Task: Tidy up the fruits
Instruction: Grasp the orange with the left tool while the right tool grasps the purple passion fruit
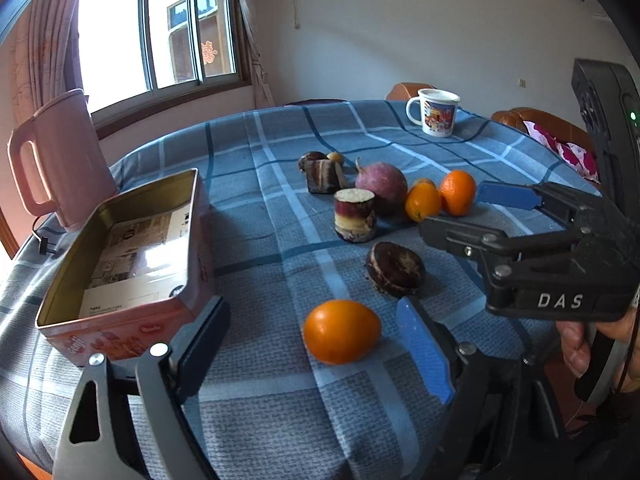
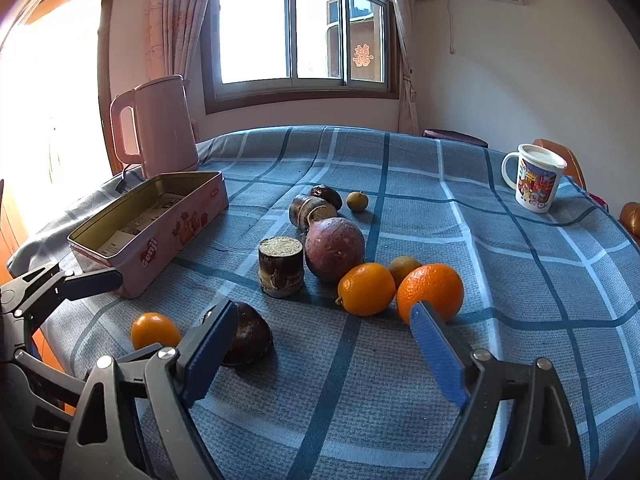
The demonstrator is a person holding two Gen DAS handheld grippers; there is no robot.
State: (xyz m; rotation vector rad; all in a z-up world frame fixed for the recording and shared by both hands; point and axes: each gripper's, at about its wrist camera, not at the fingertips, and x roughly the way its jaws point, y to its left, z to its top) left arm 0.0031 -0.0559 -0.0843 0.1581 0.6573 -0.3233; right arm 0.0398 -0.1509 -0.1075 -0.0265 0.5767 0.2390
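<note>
Both grippers, left (image 1: 308, 348) and right (image 2: 328, 344), stand spread, pinching nothing. 1 small oval orange fruit (image 1: 341, 331) lies between the left's blue pads on the blue checked tablecloth (image 1: 280, 408).

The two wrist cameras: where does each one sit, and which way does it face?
Left wrist: on the left gripper, facing across the table over an orange fruit; right gripper and a hand show.
Right wrist: on the right gripper, facing the window; left gripper's finger shows.
Shared: pink tin, kettle, mug, fruit pile.
</note>
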